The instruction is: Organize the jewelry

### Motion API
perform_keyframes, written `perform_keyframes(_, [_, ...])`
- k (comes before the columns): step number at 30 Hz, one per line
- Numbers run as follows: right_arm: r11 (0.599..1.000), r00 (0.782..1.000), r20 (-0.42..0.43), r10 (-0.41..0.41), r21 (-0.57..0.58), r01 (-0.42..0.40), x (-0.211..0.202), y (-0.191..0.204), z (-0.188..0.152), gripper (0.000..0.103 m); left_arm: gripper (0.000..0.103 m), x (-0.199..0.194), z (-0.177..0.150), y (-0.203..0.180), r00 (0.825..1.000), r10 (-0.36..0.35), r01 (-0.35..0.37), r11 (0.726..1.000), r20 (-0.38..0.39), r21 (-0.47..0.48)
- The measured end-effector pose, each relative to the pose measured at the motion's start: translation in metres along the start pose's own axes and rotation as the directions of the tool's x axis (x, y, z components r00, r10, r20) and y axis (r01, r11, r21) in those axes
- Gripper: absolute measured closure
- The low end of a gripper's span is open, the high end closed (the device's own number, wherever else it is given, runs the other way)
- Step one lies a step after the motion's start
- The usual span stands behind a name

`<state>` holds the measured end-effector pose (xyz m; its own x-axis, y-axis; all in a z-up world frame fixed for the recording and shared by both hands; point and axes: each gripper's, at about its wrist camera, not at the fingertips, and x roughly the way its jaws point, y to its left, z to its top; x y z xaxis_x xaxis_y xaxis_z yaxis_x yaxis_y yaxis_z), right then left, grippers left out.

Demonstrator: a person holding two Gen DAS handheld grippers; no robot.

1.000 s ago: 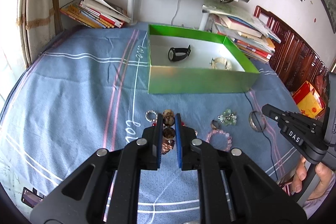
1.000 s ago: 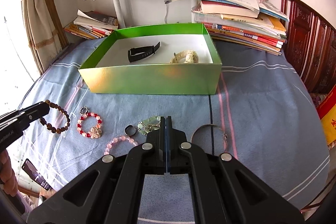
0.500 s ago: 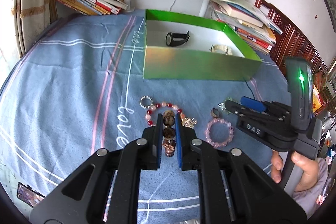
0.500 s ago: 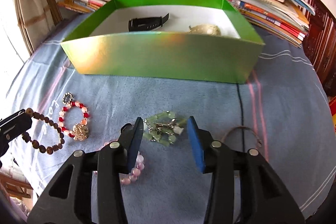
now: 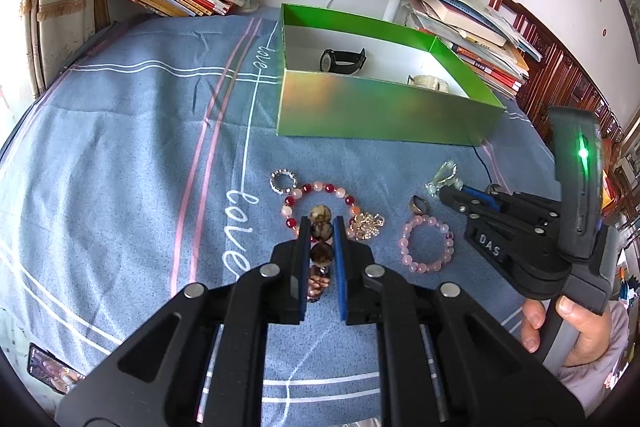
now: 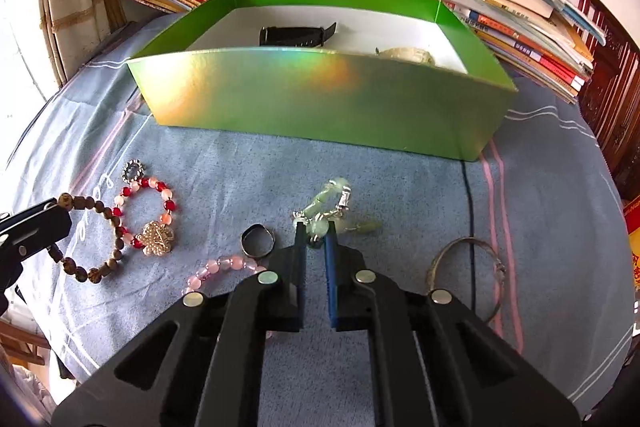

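My left gripper is shut on a brown bead bracelet, which hangs just above the blue bedsheet; the same bracelet dangles at the left of the right wrist view. My right gripper has its jaws closing, and its pads pinch a pale green bead jewellery piece that lies on the sheet. In the left wrist view that gripper is at the right, a hand on its handle. Behind stands the green box, with a black watch and a pale bracelet inside.
On the sheet lie a red and pink bead bracelet with a gold charm, a small silver ring, a dark ring, a pink bead bracelet and a silver bangle. A black cable runs nearby. Book stacks line the wall.
The right gripper dropped toward the sheet, opened around the green piece, then closed on it. The left gripper sank a little with the brown bracelet in it.
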<state>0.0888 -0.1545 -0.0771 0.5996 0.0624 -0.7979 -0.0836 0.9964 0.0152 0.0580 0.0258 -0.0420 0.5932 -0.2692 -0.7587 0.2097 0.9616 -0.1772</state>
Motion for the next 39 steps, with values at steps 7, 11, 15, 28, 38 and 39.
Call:
perform_keyframes(7, [1.0, 1.0, 0.028, 0.009, 0.017, -0.009, -0.013, -0.006, 0.002, 0.096, 0.092, 0.0, 0.0, -0.001, 1.0, 0.0, 0.0, 1.0, -0.002, 0.002])
perform_keyframes(11, [1.0, 0.999, 0.045, 0.014, 0.026, -0.016, -0.02, -0.01, 0.001, 0.097, 0.092, 0.0, 0.0, -0.003, 1.0, 0.0, 0.0, 1.0, -0.003, 0.005])
perform_keyframes(15, [0.999, 0.998, 0.062, 0.017, 0.034, -0.019, -0.028, -0.013, 0.001, 0.097, 0.092, 0.0, 0.001, -0.003, 1.0, 0.001, -0.001, 1.0, -0.003, 0.006])
perform_keyframes(28, [0.998, 0.998, 0.062, 0.019, 0.054, -0.022, -0.03, -0.017, -0.004, 0.097, 0.092, 0.001, 0.0, -0.005, 1.0, 0.0, 0.0, 1.0, -0.006, 0.011])
perform_keyframes(38, [0.998, 0.997, 0.08, 0.022, 0.058, -0.026, -0.037, -0.019, -0.003, 0.097, 0.092, -0.003, 0.003, -0.004, 1.0, 0.0, 0.0, 1.0, 0.003, 0.012])
perform_keyframes(39, [0.998, 0.996, 0.082, 0.023, 0.058, -0.028, -0.038, -0.019, -0.003, 0.097, 0.092, -0.004, 0.002, -0.005, 1.0, -0.001, 0.0, 1.0, 0.005, 0.012])
